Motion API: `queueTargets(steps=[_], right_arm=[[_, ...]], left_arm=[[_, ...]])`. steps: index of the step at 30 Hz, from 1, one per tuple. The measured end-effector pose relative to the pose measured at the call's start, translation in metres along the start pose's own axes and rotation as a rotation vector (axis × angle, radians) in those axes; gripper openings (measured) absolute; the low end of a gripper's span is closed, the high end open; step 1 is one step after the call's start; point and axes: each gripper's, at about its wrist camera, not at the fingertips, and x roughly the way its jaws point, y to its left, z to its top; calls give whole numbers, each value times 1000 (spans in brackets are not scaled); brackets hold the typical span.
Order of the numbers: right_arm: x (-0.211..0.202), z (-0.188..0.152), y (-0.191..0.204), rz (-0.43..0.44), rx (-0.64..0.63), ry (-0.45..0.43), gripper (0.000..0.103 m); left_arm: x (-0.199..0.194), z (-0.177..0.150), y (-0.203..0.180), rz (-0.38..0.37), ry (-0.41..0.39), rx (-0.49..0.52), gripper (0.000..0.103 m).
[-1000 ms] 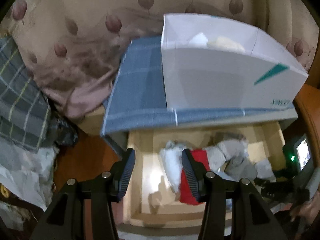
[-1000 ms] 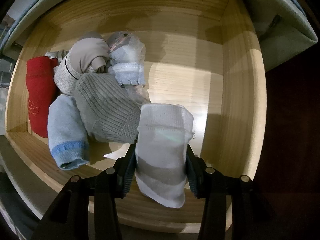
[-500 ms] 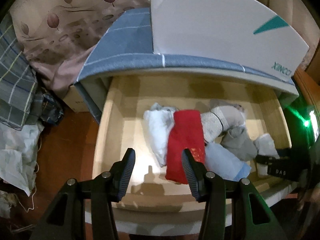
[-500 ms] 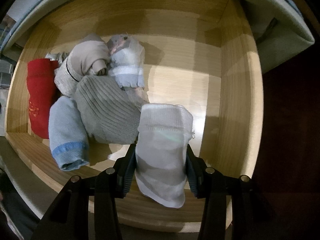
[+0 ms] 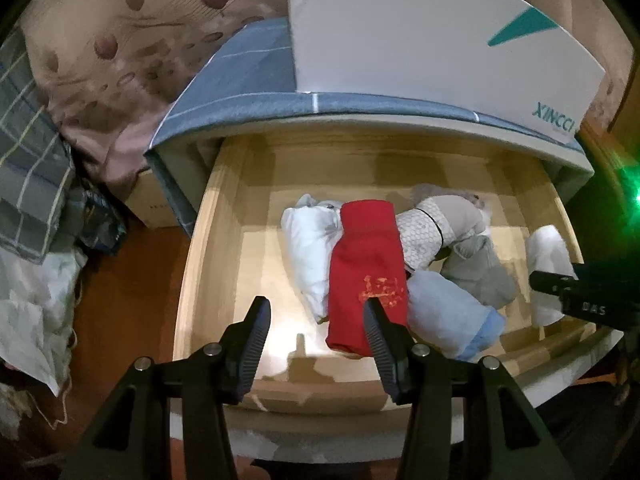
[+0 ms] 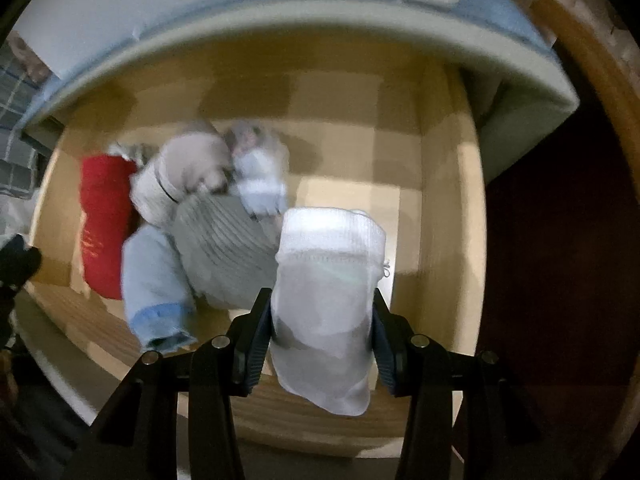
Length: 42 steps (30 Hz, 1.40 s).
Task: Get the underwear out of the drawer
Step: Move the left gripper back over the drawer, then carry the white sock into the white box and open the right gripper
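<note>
the right gripper point(image 6: 322, 330) pinches a rolled white underwear point(image 6: 326, 300) at the near right of the open wooden drawer point(image 5: 200, 272), gripped across its middle so it lifts cleanly, while the left gripper point(image 5: 316, 324) hangs wide and empty by the red roll point(image 5: 368, 268), likely next.

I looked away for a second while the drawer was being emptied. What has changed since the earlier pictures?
The left gripper has come down toward the drawer, jaws open and empty above the red roll. The right gripper, clamped on the white roll throughout, has begun lifting it; the drawer now looks farther off in its view. The remaining rolled garments lie as before.
</note>
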Motion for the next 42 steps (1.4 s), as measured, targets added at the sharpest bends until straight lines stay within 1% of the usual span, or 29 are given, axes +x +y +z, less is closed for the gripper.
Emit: queueTargets(steps=[3, 9, 14, 17, 22, 27, 30, 32, 35, 38, 40, 42], right_arm=[[-18, -1, 1, 25, 11, -65, 43], [-50, 5, 0, 66, 25, -117, 43], [-83, 16, -4, 74, 10, -175, 43], [-103, 26, -3, 81, 9, -213, 43], [-151, 45, -6, 90, -3, -305, 43], [-201, 79, -6, 93, -22, -397, 43], [-216, 103, -4, 94, -20, -433, 43], [-220, 118, 0, 74, -25, -449, 43], [-217, 141, 3, 59, -25, -439, 43], [-203, 161, 5, 46, -20, -409, 43], [-189, 171, 9, 34, -22, -385, 43], [-171, 183, 12, 16, -25, -343, 43]], left_arm=[[1, 0, 5, -16, 10, -25, 49], [4, -1, 15, -44, 26, -81, 49], [0, -2, 16, -68, 11, -87, 49], [-3, -1, 14, -71, -5, -74, 49], [-8, 1, 9, -71, -29, -56, 49], [-14, 3, 12, -64, -63, -58, 49], [-18, 5, 15, -66, -81, -61, 49], [-22, 5, 16, -76, -96, -56, 49], [-24, 7, 15, -71, -99, -27, 49], [-18, 7, 12, -26, -61, 21, 49], [-15, 6, 12, -29, -37, 29, 49], [-11, 5, 13, -11, -16, 37, 49]])
